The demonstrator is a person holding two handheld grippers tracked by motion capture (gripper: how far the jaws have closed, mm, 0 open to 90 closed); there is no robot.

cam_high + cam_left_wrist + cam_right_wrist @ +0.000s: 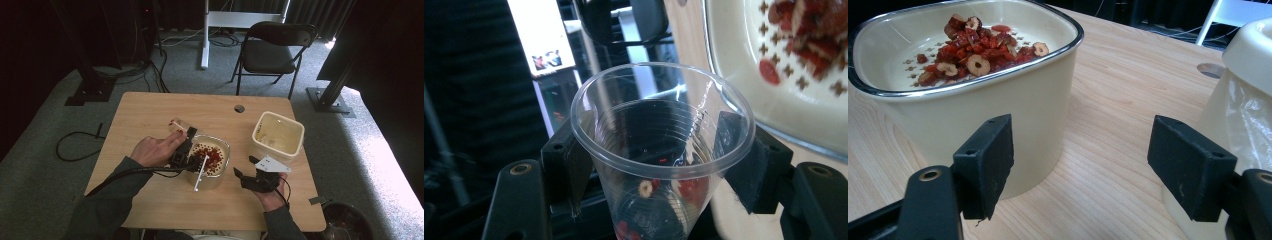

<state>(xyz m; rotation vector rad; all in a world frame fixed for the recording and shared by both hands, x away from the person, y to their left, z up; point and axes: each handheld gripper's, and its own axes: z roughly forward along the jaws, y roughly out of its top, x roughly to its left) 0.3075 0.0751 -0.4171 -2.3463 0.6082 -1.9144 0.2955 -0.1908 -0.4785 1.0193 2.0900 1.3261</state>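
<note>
One clear plastic cup [659, 135], ribbed and thin-walled, clamped between the pads of the left gripper [186, 150], tipped over the rim of the cream pot [212, 175] near the table's middle; inside the cup, a few red and pale slices clinging near the bottom. No brand, label or readable writing on cup, pot or bin. One cream pot with a dark metal rim and a perforated insert, heaped with red dried fruit slices [975, 57], some showing pale ring-shaped centres. One white stick-like part [201, 174] lying across the pot's rim at about 6 o'clock. One tall cream bin [278, 135] at roughly 3 o'clock from the pot, well apart from it, lined with a clear bag. Right gripper [252, 175] low at about 4 o'clock from the pot, jaws spread apart with nothing between them, pointing at the gap between pot and bin. One wooden table [150, 110] with a round hole [239, 108] near its far edge at 12 o'clock. One black folding chair [272, 52] beyond the table, on grey carpet. One dark round bin [347, 222] on the floor at about 5 o'clock.
</note>
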